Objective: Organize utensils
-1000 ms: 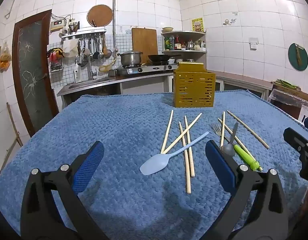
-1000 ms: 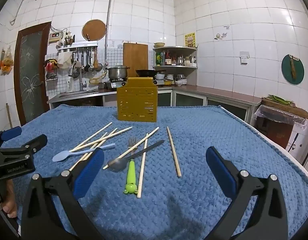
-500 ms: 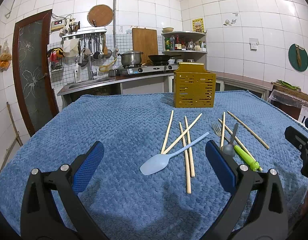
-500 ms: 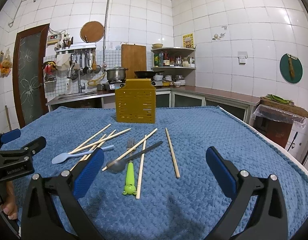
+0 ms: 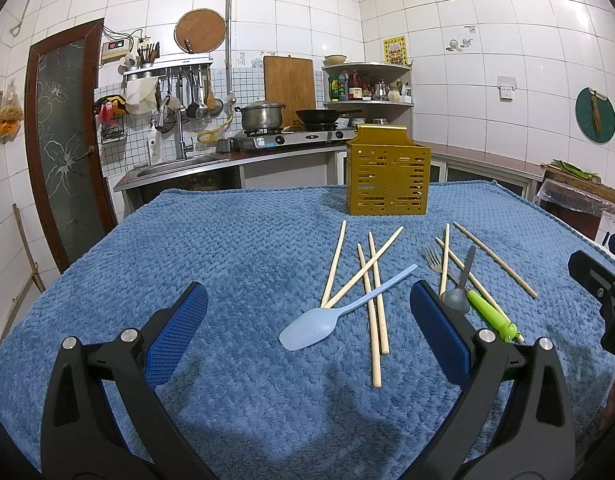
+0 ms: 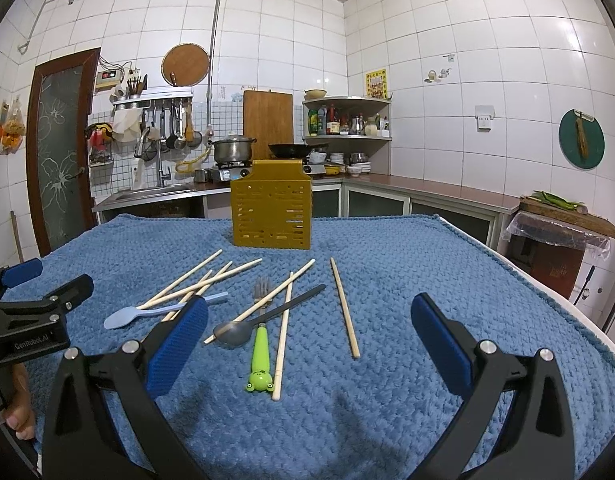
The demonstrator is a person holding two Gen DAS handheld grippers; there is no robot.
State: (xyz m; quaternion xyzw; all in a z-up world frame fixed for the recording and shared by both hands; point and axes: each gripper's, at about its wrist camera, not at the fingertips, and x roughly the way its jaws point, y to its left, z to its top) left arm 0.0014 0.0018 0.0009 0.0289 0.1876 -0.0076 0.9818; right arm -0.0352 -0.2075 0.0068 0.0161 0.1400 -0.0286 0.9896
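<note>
Both grippers are hovering low over the blue towel (image 5: 235, 248) with jaws spread wide, holding nothing. The left gripper (image 5: 307, 332) is sitting just short of the light blue spoon (image 5: 331, 316), whose bowl is lying between its open fingers, handle running away and to the right, resting across the wooden chopsticks (image 5: 367, 276). The right gripper (image 6: 309, 338) is facing the dark grey spoon (image 6: 259, 318) and the green frog-handled fork (image 6: 261, 348), which are lying nearer its left finger; the fork's long axis is pointing roughly straight away from the jaws, frog end nearest. A single chopstick (image 6: 344, 307) is lying apart, more central to the right gripper. Nothing is in the yellow slotted holder (image 6: 272, 210) so far as can be seen, though its inside is hidden. It is standing upright at the far side of the towel, well beyond all utensils. Judging by position, the left gripper is nearer the blue spoon and the right is nearer the fork and grey spoon. Utensils look slim, flat-lying, likely fiddly to pinch off plush fabric.
</note>
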